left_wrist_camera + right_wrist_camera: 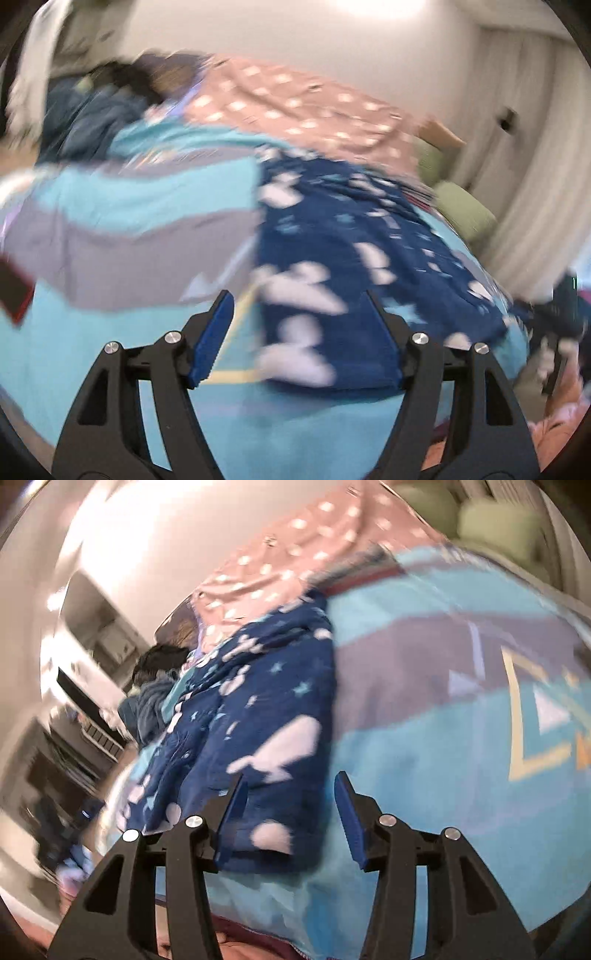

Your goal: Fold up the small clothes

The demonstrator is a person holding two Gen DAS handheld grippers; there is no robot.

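1. A pale wall (295, 48) is glowing under bright light.
2. White curtains (532, 177) are hanging at the right.
3. Green cushions (465, 210) are sitting beside them.
4. Dark, blurred shelves (74, 738) are standing along the left in the right wrist view.

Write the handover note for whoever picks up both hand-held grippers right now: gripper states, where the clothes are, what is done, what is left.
Left hand-held gripper: open, holding nothing, above the near edge of the dark blue fleece garment with white shapes.
Right hand-held gripper: open, holding nothing, over the same garment's near edge.
The garment lies on the light blue and grey blanket, apparently folded along its near edge; blur hides the detail.
The pink spotted fabric and a dark heap of clothes lie behind it.
Left: check that fold, then probably fold the heap.
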